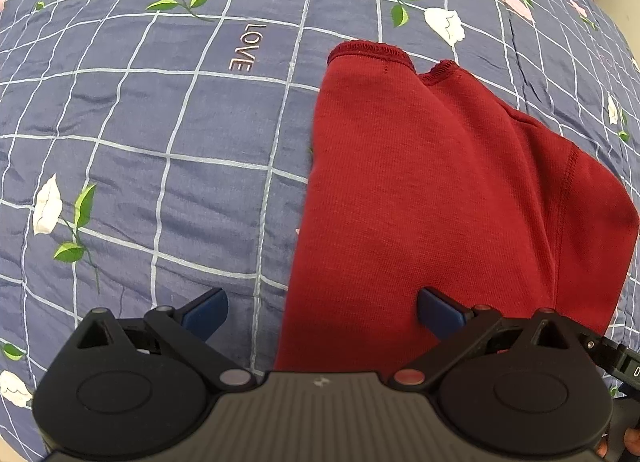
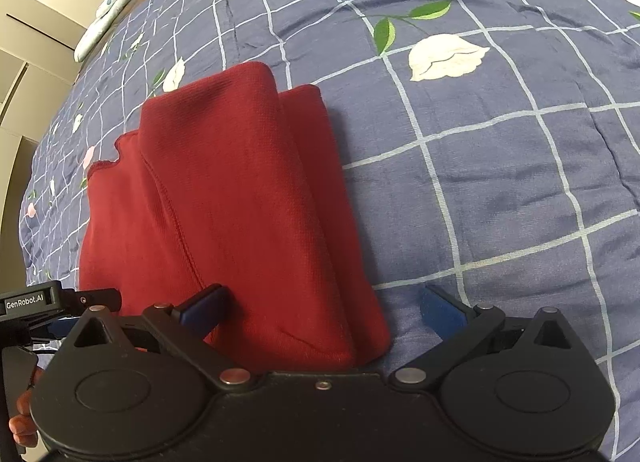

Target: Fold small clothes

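Note:
A dark red knit garment [image 1: 432, 198] lies folded into a long narrow stack on the blue checked bedspread [image 1: 160, 142]. In the left wrist view its hemmed ends point away and its near left edge runs between the wide-apart blue pads. My left gripper [image 1: 322, 312] is open, hovering over that near edge with nothing held. In the right wrist view the same red garment [image 2: 240, 214] shows its layered folds, and its rounded near right corner sits between the pads. My right gripper [image 2: 322, 310] is open too, empty.
The bedspread [image 2: 500, 166] has white grid lines, printed flowers and the word LOVE [image 1: 244, 48]. A pillow [image 2: 120, 2] and wall lie at the far left of the right wrist view. The other gripper's body [image 2: 36, 304] shows at the left edge.

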A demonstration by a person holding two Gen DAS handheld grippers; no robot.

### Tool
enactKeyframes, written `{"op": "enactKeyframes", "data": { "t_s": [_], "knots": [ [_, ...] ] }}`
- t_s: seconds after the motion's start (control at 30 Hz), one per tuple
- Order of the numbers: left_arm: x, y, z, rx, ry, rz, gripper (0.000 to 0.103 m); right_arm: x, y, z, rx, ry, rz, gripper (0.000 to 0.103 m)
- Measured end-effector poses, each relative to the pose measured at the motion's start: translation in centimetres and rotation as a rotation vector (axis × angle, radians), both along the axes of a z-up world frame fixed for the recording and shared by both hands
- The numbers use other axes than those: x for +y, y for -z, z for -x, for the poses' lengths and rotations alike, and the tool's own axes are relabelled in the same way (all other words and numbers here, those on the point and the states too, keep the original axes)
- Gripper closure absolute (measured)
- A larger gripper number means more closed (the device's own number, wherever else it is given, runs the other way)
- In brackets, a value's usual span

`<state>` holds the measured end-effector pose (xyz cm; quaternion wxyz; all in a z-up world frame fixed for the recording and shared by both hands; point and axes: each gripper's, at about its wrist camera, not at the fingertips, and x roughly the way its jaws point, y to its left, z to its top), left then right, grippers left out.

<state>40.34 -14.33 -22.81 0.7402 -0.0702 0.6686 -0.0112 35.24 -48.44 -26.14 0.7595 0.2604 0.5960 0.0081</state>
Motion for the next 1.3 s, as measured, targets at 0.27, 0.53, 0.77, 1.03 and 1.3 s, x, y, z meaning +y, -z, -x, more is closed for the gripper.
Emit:
{"op": "enactKeyframes", "data": {
  "t_s": [0.27, 0.53, 0.77, 1.03, 1.3],
  "knots": [
    [0.6, 0.4, 0.0, 0.028, -0.033, 0.021, 0.000, 0.4, -0.1, -0.1, 0.007, -0.012, 0.013, 0.000],
    [1.2, 1.2, -0.5, 0.076, -0.030, 0.052, 0.000, 1.0, 0.0, -0.1, -0.001, -0.005, 0.039, 0.000],
    [2.4, 1.9, -1.2, 0.160, -0.060, 0.110, 0.000, 1.3, 0.2, -0.8, 0.040, 0.008, 0.044, 0.000],
    [1.5, 0.9, -1.7, 0.171, -0.048, 0.069, 0.001, 1.8, -0.1, -1.7, 0.089, 0.067, 0.055, 0.001],
    [-0.7, -0.4, -1.8, 0.136, 0.023, 0.076, 0.024, 2.5, -1.1, -0.4, 0.038, 0.079, 0.067, 0.022]
  ]
}}
